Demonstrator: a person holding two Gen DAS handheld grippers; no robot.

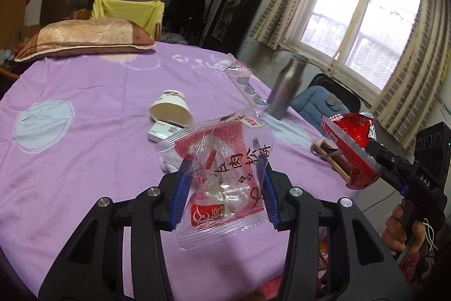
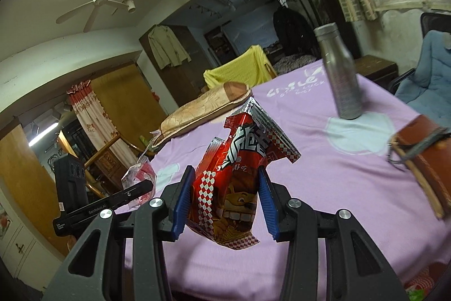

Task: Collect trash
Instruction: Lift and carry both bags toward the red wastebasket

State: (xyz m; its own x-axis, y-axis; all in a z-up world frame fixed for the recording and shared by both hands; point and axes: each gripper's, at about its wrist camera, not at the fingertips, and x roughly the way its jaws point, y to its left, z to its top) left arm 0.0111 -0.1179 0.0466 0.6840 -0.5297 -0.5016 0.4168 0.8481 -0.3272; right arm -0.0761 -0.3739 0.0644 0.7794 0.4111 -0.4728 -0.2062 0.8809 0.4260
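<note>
My left gripper (image 1: 224,188) is shut on a clear and red snack wrapper (image 1: 222,177) and holds it above the purple tablecloth (image 1: 84,131). My right gripper (image 2: 222,199) is shut on a red foil snack bag (image 2: 234,179), also lifted off the table. The right gripper with its red bag shows in the left wrist view (image 1: 352,148) at the right. The left gripper with its wrapper shows in the right wrist view (image 2: 138,182) at the left. A tipped paper cup (image 1: 170,110) and a small white box (image 1: 162,130) lie on the cloth beyond the left gripper.
A steel bottle (image 1: 284,89) (image 2: 339,72) stands near the table's far right edge. A brown leather wallet (image 2: 422,160) lies at the right. A pillow (image 1: 81,40) lies at the far left. A blue padded chair (image 2: 428,66) stands beyond the table.
</note>
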